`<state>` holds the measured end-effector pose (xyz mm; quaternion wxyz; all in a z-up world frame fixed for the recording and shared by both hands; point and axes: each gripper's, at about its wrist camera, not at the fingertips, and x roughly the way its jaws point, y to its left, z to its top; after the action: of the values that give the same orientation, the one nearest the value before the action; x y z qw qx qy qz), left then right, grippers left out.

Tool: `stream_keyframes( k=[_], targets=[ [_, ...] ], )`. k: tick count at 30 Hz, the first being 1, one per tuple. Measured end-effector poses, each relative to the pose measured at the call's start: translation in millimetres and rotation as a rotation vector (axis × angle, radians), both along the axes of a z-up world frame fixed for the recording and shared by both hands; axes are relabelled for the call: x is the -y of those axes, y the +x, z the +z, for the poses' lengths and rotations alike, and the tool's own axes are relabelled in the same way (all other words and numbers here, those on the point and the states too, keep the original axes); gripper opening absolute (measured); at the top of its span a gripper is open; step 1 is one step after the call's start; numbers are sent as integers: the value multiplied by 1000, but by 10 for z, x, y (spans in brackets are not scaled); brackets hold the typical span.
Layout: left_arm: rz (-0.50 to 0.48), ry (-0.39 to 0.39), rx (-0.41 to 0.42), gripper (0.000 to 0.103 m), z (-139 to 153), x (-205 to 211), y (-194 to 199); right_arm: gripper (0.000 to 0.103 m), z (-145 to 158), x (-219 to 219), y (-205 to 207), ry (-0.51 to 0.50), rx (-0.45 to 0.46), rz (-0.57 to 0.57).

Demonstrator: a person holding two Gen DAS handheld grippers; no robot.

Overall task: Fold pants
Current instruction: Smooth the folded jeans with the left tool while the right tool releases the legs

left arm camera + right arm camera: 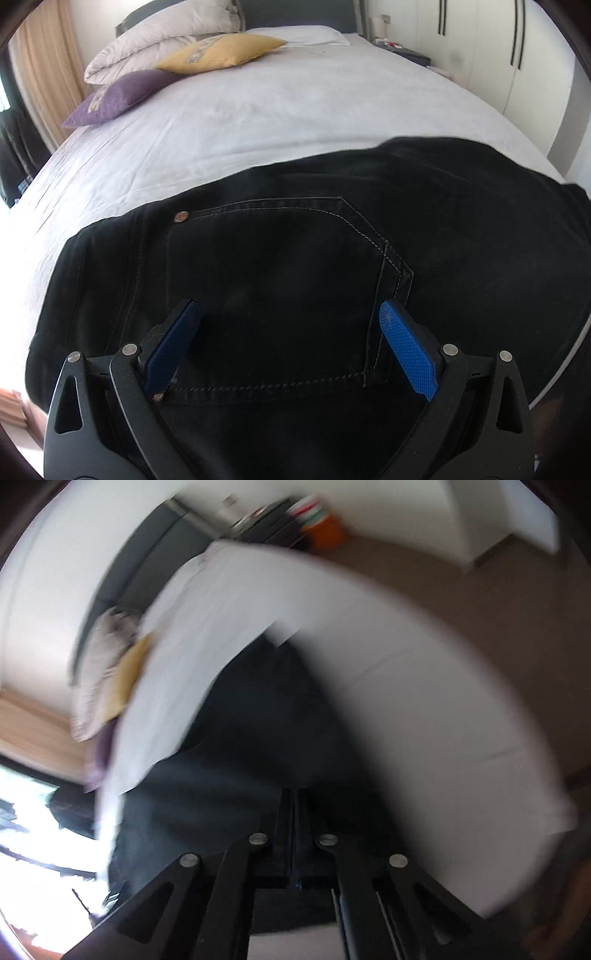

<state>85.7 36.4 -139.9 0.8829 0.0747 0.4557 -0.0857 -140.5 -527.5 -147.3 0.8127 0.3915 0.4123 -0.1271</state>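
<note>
Black jeans point(280, 266) lie on the white bed point(258, 110), back pocket up. My left gripper point(290, 314) is open, its blue pads point(406, 350) spread just above the pocket and holding nothing. In the blurred right wrist view the jeans point(258, 716) stretch away from my right gripper point(293, 797), whose fingers are closed together with the dark cloth at them. The blur hides the exact grip.
A purple cushion point(114, 96), a yellow cushion point(221, 51) and a folded duvet point(155, 40) lie at the head of the bed. White wardrobe doors point(517, 55) stand to the right. An orange container point(325, 531) sits on the floor beyond the bed.
</note>
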Motion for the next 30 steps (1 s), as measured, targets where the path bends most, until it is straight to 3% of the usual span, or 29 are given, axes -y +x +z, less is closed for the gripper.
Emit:
stream_keyframes(
  k=[1, 2, 4, 8, 10, 11, 12, 13, 14, 15, 16, 17, 18, 19, 20, 23, 26, 30],
  targets=[
    [0, 4, 9, 99, 34, 14, -27, 15, 118, 34, -88, -24, 14, -14],
    [-6, -1, 18, 99, 62, 41, -52, 48, 200, 26, -137, -22, 29, -18],
    [-33, -23, 35, 99, 125, 143, -118, 69, 396, -201, -172, 14, 115, 34],
    [-120, -43, 25, 99, 119, 540, -228, 70, 346, -886, 77, 156, 198, 250],
    [-159, -26, 1, 99, 23, 717, -282, 70, 154, -1114, 230, 168, 152, 304],
    [-170, -4, -12, 99, -35, 778, -301, 64, -18, -1115, 264, 169, 90, 286],
    [-170, 14, -14, 100, -88, 798, -337, 39, -126, -1029, 217, 200, 79, 256],
    [-169, 7, -5, 99, -92, 796, -394, 25, -209, -892, 153, 246, 87, 220],
    [-170, -2, -9, 99, -90, 767, -413, 1, -262, -718, 20, 264, 64, 165],
    [-172, -10, -16, 99, -88, 726, -434, 0, -255, -605, -99, 245, 50, 133],
    [-175, -12, -19, 99, -106, 680, -463, 0, -213, -480, -213, 201, 31, 92],
    [-180, -11, -22, 99, -107, 649, -492, 7, -144, -336, -397, 131, -12, 33],
    [-182, -7, -22, 99, -102, 617, -536, 37, -89, -206, -576, 89, -55, -37],
    [-180, -3, -19, 99, -98, 606, -578, 49, -58, -140, -694, 92, -58, -86],
    [-177, 2, -18, 99, -99, 603, -609, 58, 29, -31, -893, 139, 1, -134],
    [-156, 7, -14, 99, -122, 599, -670, 60, 37, -33, -1094, 289, 146, -158],
    [-146, 13, -11, 100, -121, 573, -738, 60, -166, 19, -1129, 438, 183, -180],
    [-155, 7, -23, 99, -116, 575, -732, 60, -287, -10, -935, 459, 171, -159]
  ],
)
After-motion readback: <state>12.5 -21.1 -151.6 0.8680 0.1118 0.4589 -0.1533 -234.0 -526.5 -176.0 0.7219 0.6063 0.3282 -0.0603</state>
